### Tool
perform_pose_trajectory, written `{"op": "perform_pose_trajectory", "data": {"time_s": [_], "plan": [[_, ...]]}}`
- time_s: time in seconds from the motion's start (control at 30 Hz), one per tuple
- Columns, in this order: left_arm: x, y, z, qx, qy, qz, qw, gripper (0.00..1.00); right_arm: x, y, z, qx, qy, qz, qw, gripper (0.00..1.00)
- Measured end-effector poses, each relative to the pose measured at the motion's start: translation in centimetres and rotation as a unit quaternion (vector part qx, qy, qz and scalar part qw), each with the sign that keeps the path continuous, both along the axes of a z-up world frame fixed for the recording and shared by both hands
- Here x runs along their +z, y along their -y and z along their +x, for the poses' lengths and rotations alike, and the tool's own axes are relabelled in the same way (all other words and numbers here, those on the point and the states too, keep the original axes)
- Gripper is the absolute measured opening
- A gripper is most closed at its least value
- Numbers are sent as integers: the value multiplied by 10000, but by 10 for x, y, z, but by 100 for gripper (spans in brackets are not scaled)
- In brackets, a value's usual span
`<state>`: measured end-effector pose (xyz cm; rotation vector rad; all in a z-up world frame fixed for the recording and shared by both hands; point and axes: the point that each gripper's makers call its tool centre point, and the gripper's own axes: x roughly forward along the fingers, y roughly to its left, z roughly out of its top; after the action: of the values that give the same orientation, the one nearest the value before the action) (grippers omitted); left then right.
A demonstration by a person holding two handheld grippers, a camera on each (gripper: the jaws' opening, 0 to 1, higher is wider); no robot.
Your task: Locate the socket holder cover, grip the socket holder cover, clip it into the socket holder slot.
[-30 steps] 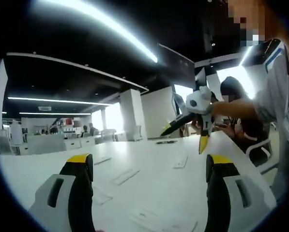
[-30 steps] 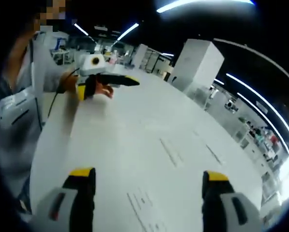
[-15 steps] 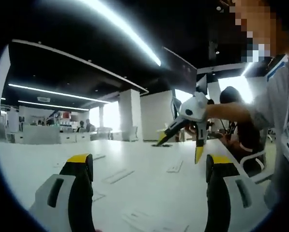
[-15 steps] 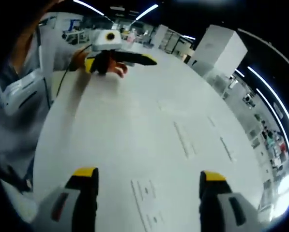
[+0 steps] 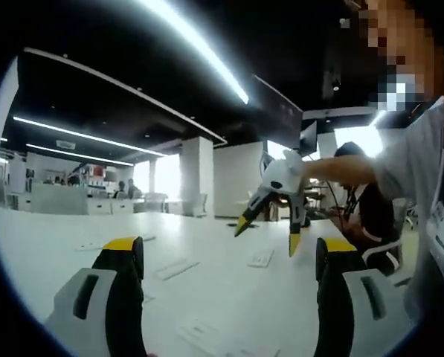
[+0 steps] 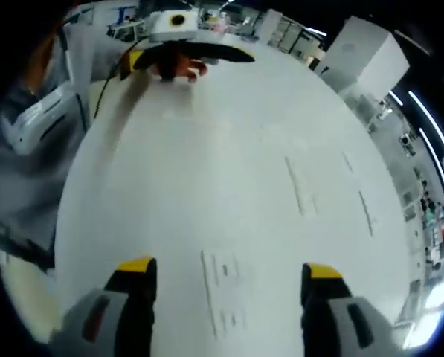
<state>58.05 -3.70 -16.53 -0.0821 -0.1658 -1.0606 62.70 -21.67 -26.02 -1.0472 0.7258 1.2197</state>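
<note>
Right gripper (image 6: 223,277) hangs wide open and empty, and the flat white cover (image 6: 223,294) lies on the table (image 6: 169,171) right between its jaws, lengthwise. Left gripper (image 5: 229,256), also spread and empty, is farther.

I could read no text, label or number anywhere; marks on the flat pieces on the table (image 6: 207,186) were too blurred.
</note>
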Motion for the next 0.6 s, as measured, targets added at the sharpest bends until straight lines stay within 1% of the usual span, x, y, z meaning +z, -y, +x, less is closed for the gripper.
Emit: {"op": "perform_pose_trajectory", "data": {"time_s": [0.07, 0.23, 0.33, 0.5, 0.57, 0.6], "plan": [[1, 0, 0, 1, 10, -7, 10000, 94, -4, 6, 2, 30, -21, -181, 9998, 79], [1, 0, -1, -9, 6, -17, 10000, 94, -9, 14, 4, 83, -158, -418, 9990, 75], [1, 0, 0, 4, -58, -71, 10000, 94, -9, 17, 10, 75, -134, -527, 9985, 74], [-1, -1, 2, 18, -93, -33, 9999, 93, -10, 20, 11, 106, -266, -650, 9975, 66], [-3, -1, 4, 20, -138, 37, 9999, 93, -11, 20, 11, 132, -299, -738, 9967, 66], [-5, -1, 5, -7, -232, 27, 9997, 93, -10, 20, 12, 132, -321, -744, 9966, 66]]}}
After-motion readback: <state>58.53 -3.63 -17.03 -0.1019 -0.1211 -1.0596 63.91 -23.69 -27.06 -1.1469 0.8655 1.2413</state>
